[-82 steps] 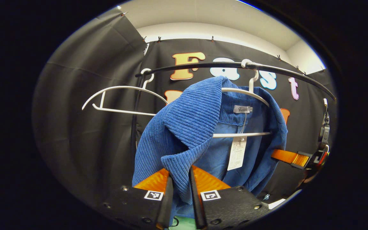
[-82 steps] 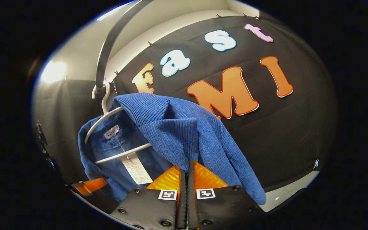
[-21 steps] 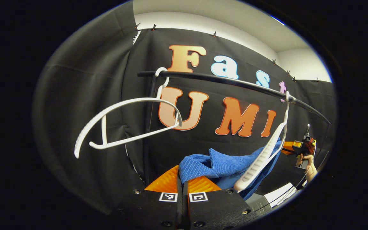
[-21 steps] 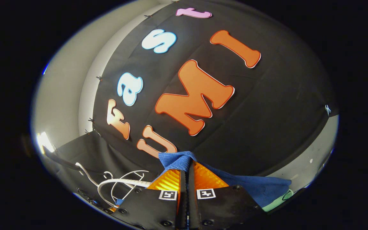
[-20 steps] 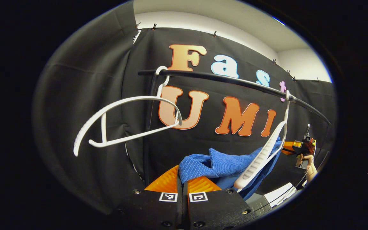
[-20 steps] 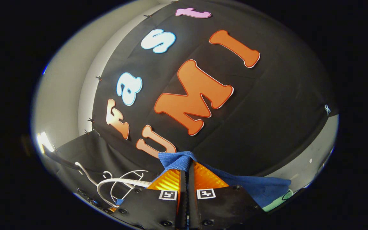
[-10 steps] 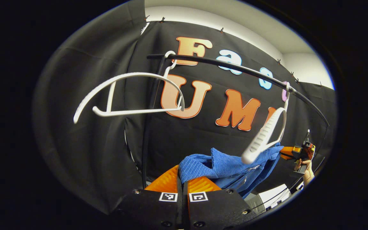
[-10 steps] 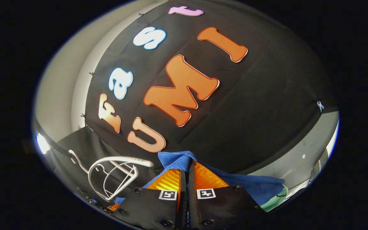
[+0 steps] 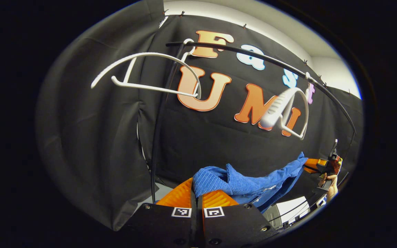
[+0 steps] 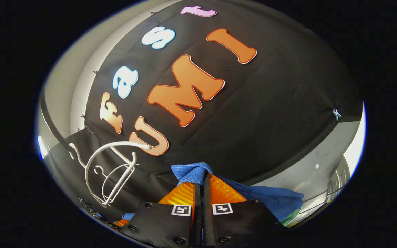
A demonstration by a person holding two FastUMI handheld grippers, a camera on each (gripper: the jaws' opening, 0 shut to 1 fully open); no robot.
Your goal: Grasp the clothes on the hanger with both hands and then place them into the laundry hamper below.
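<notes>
Left gripper view: left gripper (image 9: 196, 193) clamped on blue garment (image 9: 243, 181), below bare hanger (image 9: 288, 110), spread twd right gripper (image 9: 314, 164). Right gripper view: right gripper (image 10: 202, 187) pinches garment (image 10: 191, 171); two-corner hold prob for lowering; hamper unseen.

Blue ribbed corduroy garment (image 9: 250, 182): lower part hidden behind left gripper (image 9: 196, 196) body, hem out of sight. Far end tucked behind distant right gripper (image 9: 317, 164); holding hand (image 9: 329, 186) tiny, cut by edge. In right gripper view, garment (image 10: 271, 199) runs off lower rim; pale green patch (image 10: 293, 217) beneath too small to identify. White plastic hanger (image 9: 286, 110) blurred. Black metal rail (image 9: 253, 57) fades at right edge.
</notes>
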